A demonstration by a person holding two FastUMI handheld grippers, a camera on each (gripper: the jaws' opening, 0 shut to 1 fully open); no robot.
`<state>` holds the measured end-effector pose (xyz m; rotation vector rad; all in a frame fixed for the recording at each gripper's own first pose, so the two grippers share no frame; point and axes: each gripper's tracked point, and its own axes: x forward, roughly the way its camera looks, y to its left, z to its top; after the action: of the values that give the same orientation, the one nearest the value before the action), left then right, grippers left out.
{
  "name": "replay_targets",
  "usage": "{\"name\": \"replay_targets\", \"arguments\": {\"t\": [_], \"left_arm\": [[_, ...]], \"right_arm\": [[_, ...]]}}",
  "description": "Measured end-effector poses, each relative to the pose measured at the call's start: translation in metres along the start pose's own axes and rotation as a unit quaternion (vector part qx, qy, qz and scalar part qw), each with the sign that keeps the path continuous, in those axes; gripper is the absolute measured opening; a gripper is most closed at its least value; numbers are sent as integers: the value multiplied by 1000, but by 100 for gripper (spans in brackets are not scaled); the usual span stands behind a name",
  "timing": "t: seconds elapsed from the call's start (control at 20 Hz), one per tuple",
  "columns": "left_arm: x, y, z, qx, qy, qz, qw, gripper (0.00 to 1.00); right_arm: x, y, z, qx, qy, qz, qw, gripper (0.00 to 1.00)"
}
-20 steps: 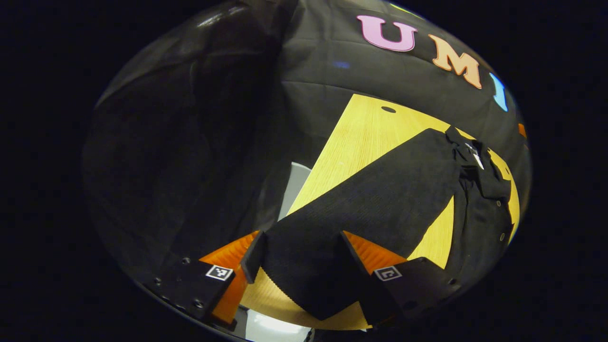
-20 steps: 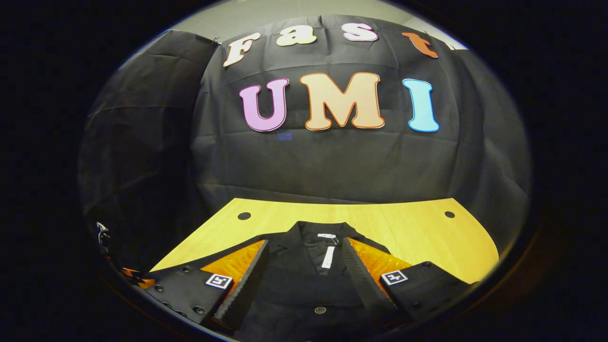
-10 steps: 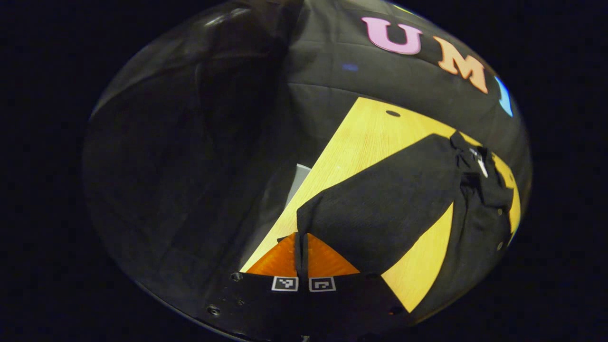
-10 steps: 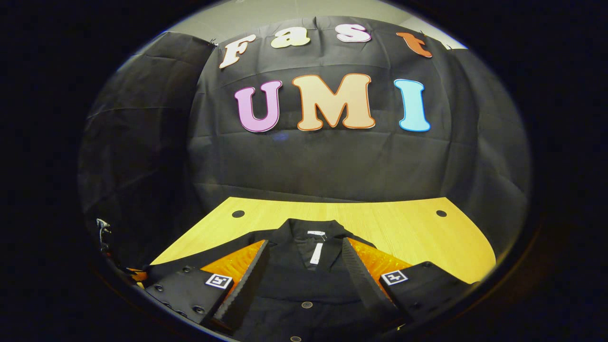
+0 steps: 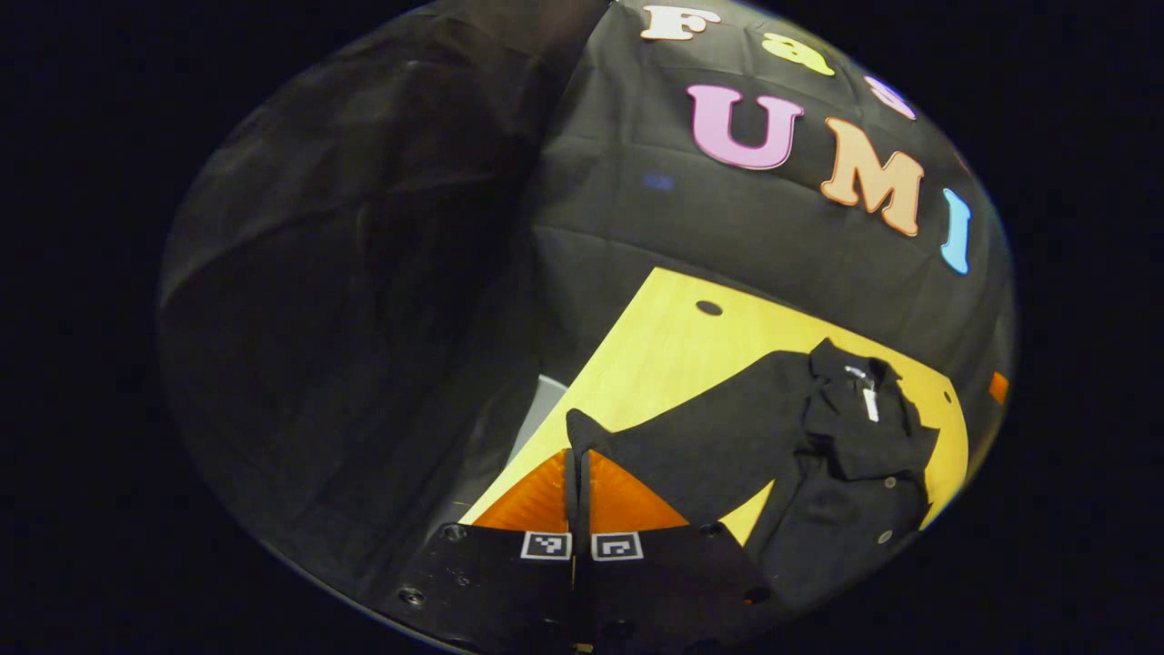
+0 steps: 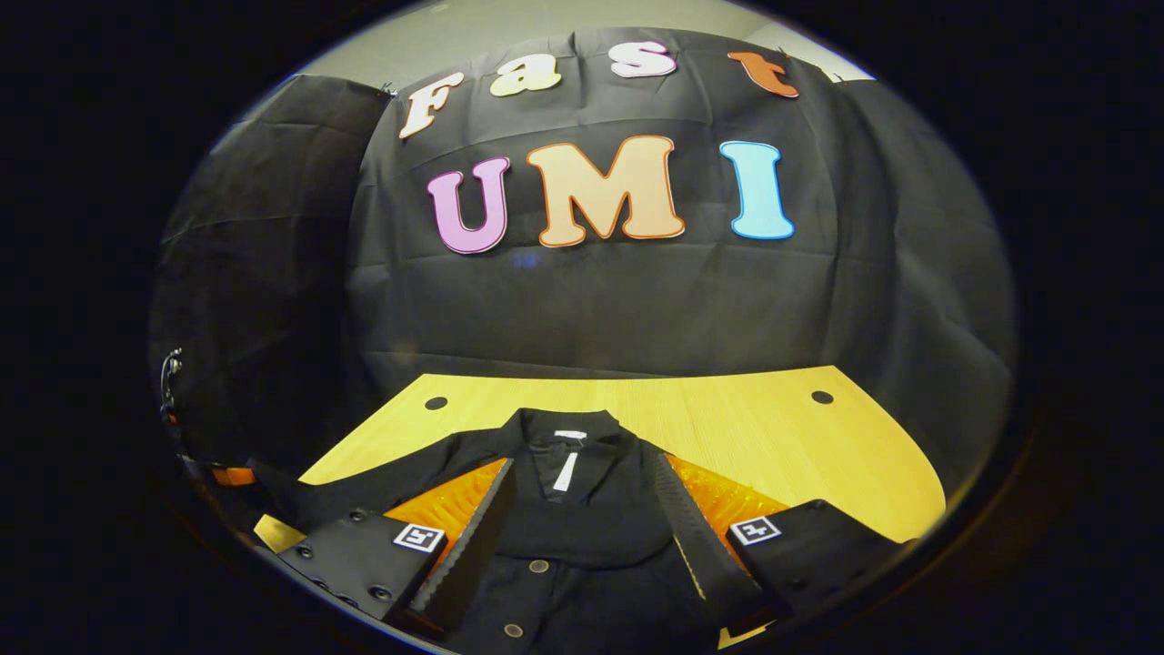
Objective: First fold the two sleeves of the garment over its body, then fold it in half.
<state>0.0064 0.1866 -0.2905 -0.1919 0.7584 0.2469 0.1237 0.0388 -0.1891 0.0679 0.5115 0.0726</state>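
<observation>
A black button-up garment point(image 5: 846, 455) lies on the yellow wooden table point(image 5: 673, 337), collar toward the wall. One sleeve point(image 5: 691, 446) stretches from its shoulder toward the table's left edge. My left gripper point(image 5: 576, 455) is shut on the cuff end of that sleeve and holds it up off the table. In the right gripper view, the garment point(image 6: 582, 555) lies under my right gripper point(image 6: 582, 468). That gripper stands open above the chest, just below the collar point(image 6: 564, 437). The held sleeve point(image 6: 382, 473) runs off to the left, where part of the left gripper point(image 6: 227, 476) shows.
The tabletop has a round hole point(image 6: 822, 398) near each far corner. Bare wood point(image 6: 773, 428) lies beyond and to the right of the garment. The table's left edge point(image 5: 546, 437) drops to a grey floor patch point(image 5: 536, 414). Black cloth walls stand close behind and to the left.
My left gripper went from open around the sleeve's cuff to shut on it, then rose and drew back with it. The right gripper stayed open and slid down from the collar.
</observation>
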Motion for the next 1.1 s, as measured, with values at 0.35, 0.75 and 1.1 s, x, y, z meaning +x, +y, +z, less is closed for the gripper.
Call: {"name": "replay_targets", "arguments": {"t": [0.35,0.75,1.1], "left_arm": [[-6,-73,42,31,-39,-42,998,0],[-6,-184,68,78,-65,-118,988,0],[-5,-279,66,121,-62,-178,975,0]], "right_arm": [[-19,-60,-5,24,-9,-17,1000,98],[-49,-135,-21,61,-17,-57,996,98],[-75,-188,-40,83,-17,-86,993,98]]}}
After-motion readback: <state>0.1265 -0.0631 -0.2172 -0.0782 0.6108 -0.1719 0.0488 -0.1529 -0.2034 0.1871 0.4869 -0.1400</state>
